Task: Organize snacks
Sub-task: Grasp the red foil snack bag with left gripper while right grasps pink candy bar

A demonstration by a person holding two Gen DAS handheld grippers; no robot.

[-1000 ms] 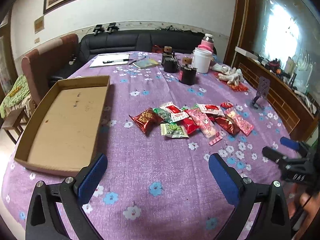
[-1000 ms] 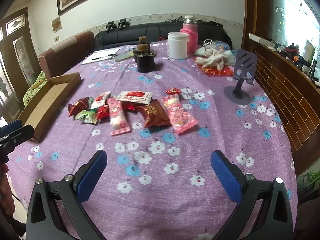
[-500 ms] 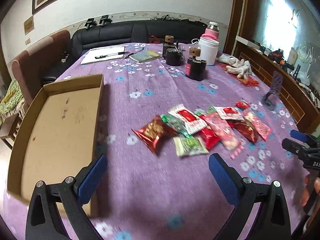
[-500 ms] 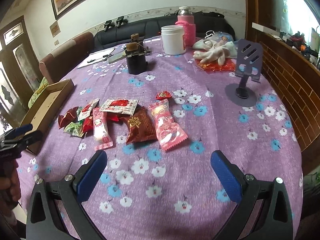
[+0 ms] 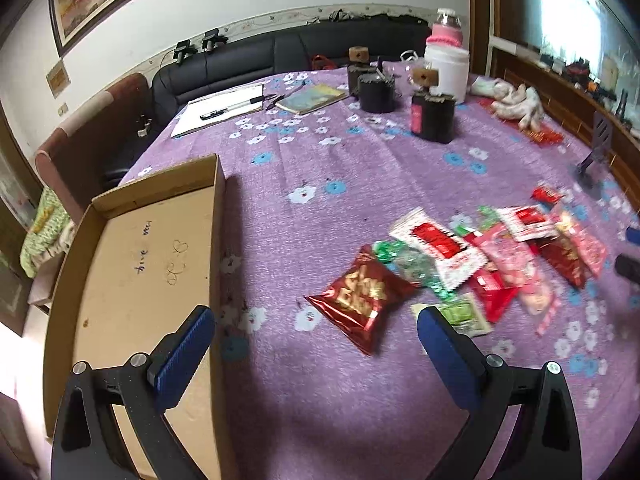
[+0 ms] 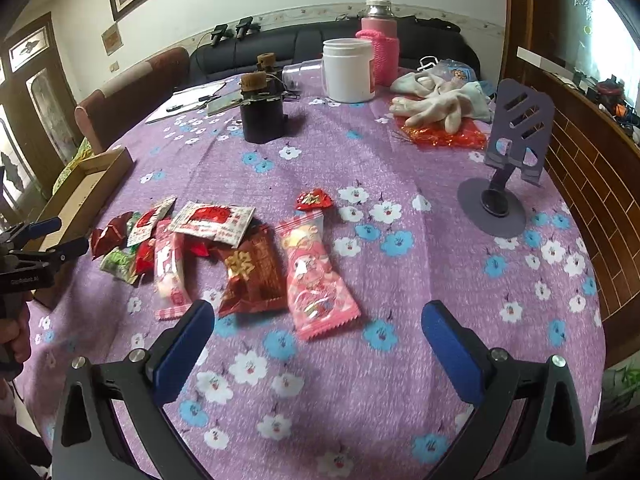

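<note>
Several snack packets lie in a loose row on the purple flowered tablecloth (image 5: 320, 168). Nearest my left gripper (image 5: 316, 332) is a dark red foil packet (image 5: 360, 296), just ahead between the open jaws. A shallow cardboard tray (image 5: 132, 264) lies at the left, its rim under the left finger. In the right wrist view, my right gripper (image 6: 316, 324) is open and empty, just short of a pink packet (image 6: 316, 280) and a dark red packet (image 6: 252, 276). The left gripper (image 6: 52, 244) shows at the left edge there, and the tray (image 6: 88, 188) beyond it.
Two dark jars (image 5: 434, 116), a white tub (image 6: 348, 70), a pink-sleeved bottle (image 6: 382, 40), gloves (image 6: 440, 104), a notepad with pens (image 5: 220, 110) and a purple phone stand (image 6: 508, 168) stand on the table's far half. A sofa and a chair lie behind.
Both grippers have moved forward and lower, toward the snacks. The left one has swung left, so the tray now lies under its left finger. Both stayed open.
</note>
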